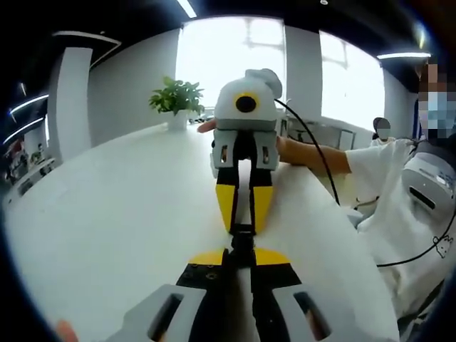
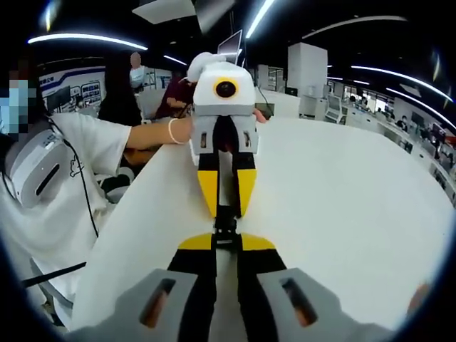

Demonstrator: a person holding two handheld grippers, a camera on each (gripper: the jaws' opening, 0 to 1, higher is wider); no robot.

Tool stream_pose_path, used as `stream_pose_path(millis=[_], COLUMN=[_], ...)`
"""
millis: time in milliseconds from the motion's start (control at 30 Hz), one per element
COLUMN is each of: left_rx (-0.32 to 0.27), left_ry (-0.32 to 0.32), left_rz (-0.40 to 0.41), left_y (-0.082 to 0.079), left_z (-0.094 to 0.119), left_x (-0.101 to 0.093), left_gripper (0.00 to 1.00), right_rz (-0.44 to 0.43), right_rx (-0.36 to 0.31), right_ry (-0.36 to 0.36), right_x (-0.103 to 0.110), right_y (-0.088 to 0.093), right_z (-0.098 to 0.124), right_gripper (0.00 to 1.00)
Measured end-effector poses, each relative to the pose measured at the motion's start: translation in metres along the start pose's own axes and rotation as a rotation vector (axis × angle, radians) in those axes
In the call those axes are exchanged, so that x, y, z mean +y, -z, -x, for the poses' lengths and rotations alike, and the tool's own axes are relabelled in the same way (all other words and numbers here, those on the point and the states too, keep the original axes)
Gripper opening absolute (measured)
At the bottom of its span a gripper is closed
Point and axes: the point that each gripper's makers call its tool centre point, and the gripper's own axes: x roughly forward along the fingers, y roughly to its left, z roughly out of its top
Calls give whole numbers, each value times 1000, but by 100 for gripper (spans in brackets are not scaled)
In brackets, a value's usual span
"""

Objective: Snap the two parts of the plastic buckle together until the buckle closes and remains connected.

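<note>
White table [image 1: 114, 214], potted plant [image 1: 177, 100], office beyond, both tongs [image 1: 242, 249] [image 2: 226, 239] pinching black buckle [image 1: 242, 239] tip-to-tip.

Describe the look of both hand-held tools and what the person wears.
Each tool has a white-grey body, black jaws with yellow tips: left tool, right tool. A black cable trails from the right one. The person wears a white short-sleeved shirt and a bracelet.

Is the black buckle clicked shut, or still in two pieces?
Cannot tell. The buckle forms one dark strip between the left tool and the right tool, both pinching it, but the joint is too small to see.
</note>
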Motion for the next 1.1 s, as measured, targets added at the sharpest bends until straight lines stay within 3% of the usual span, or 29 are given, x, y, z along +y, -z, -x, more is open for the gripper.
stream_pose_path(millis=[167,267,433,633,667,700,733,767,800,867,1100], left_rx=[24,-27,4,-21,-22,-30,-16,-11,16,1,0], left_ry=[-36,-22,-26,-28,-29,-16,18,-43,-66,-44,-43], left_rz=[-35,4,10,70,73,78,90,49,43,57,39], left_y=[-2,-8,-4,-5,-5,-7,-8,-8,-7,-9,-8], left_z=[2,8,5,5,4,3,2,2,2,3,3], left_x=[4,6,8,10,9,6,0,8,10,7,6], left_gripper=[9,9,9,9,9,8,9,9,9,9,10], right_rz=[7,-20,-28,-63,-60,-74,-136,-37,-25,-55,-24], right_rx=[14,-41,-11,-12,-19,-73,41,28,9,0,-9], right_ry=[17,17,13,18,17,-13,15,11,43,24,40], right_x=[-3,-6,-4,-7,-6,-1,0,-2,-7,-7,-7], right_y=[-2,-9,-4,-2,-3,-12,8,9,4,0,-4], right_z=[1,6,0,-2,-2,-5,5,8,2,-4,-3], right_gripper=[8,8,7,7,7,7,7,7,7,7,8])
